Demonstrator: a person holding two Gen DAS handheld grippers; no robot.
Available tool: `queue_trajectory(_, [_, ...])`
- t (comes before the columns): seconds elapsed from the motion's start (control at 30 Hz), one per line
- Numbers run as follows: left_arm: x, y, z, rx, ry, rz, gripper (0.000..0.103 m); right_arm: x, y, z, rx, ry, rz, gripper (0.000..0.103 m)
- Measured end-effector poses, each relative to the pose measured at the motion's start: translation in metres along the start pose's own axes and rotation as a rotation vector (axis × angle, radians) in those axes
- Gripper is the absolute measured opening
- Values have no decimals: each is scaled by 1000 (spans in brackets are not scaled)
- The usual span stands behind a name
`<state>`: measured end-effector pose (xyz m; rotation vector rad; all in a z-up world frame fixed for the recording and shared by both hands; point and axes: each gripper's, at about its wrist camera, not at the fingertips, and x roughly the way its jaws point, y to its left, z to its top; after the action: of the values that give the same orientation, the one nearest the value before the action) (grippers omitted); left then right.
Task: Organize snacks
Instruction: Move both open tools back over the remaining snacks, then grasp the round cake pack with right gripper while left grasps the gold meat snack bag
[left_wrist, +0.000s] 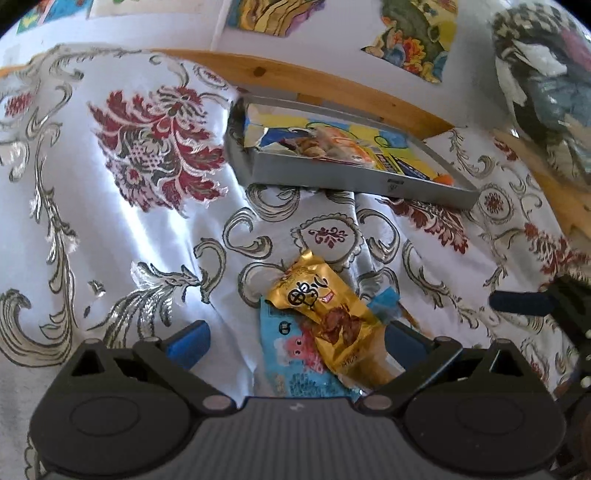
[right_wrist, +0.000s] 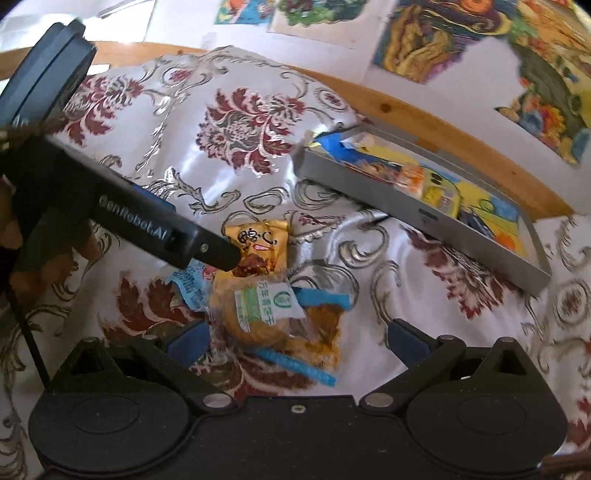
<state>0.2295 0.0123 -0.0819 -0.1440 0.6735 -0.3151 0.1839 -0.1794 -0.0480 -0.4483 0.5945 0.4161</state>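
In the left wrist view a gold snack packet lies on the cloth between my left gripper's wide-apart blue fingers, overlapping a light blue packet. The left gripper is open and grips nothing. In the right wrist view my right gripper is also open, low over a clear-wrapped pastry with a green and white label. That pastry lies on another orange pastry pack with blue ends. The gold packet sits just beyond. A grey tray holding several snacks lies farther back.
A white cloth with red floral pattern covers the table. The left tool's black housing reaches in from the left over the pile. A wooden edge and a wall with coloured pictures lie behind the grey tray.
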Motion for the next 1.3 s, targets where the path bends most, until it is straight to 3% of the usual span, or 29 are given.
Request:
queue_trajectory(0.13, [2, 8, 2, -47, 10, -6, 101, 13, 7, 5, -36, -5, 46, 99])
queue_trajectory(0.43, [2, 7, 1, -32, 13, -31, 98, 35, 18, 11, -56, 28, 80, 88])
queue_trajectory(0.63, [0, 7, 1, -46, 15, -60, 97, 42, 10, 7, 13, 59, 107, 73])
queue_trajectory(0.7, [0, 8, 1, -56, 15, -64, 97, 39, 10, 5, 4, 51, 94, 62])
queue_trajectory(0.8, [0, 9, 1, -61, 16, -61, 97, 34, 4, 3, 33, 53, 96, 56])
queue_trajectory(1.17, [-1, -12, -2, 70, 23, -72, 93, 2, -30, -16, 171, 56, 36, 54])
queue_trajectory(1.3, [7, -16, 0, 39, 43, -70, 92, -7, -36, -23, 190, 51, 32, 54])
